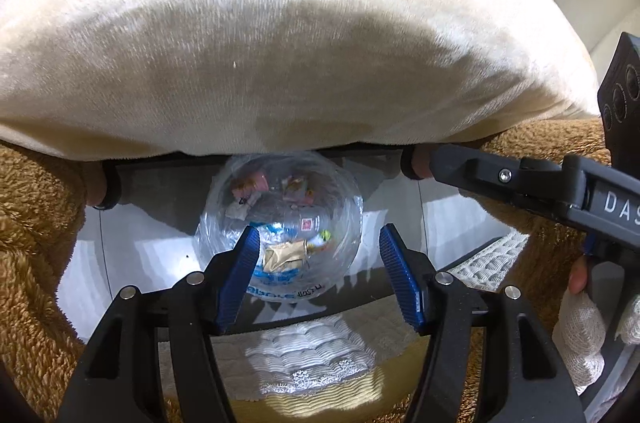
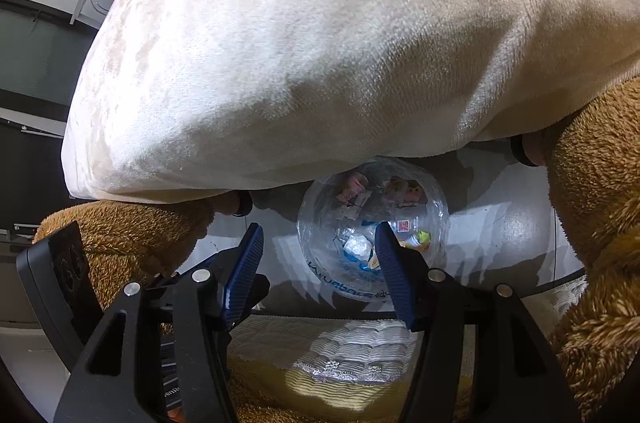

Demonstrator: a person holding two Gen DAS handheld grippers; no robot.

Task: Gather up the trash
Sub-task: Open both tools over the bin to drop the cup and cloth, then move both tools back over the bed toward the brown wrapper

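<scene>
Cream plush belly [image 1: 280, 35] above golden-brown fleece legs [image 1: 32, 223]; clear bag [image 1: 280, 223] printed in blue, at 6 o'clock; blue ribbed pads [image 1: 240, 279]; white quilted, lace-patterned cloth [image 1: 312, 359].

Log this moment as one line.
left tool: open | right tool: open | trash bag: on floor, holds wrappers | nothing gripped

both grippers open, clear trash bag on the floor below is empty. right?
Not quite: the clear plastic trash bag already holds wrappers and paper scraps, as the left wrist view shows. The left gripper and right gripper are open, as you said.
</scene>
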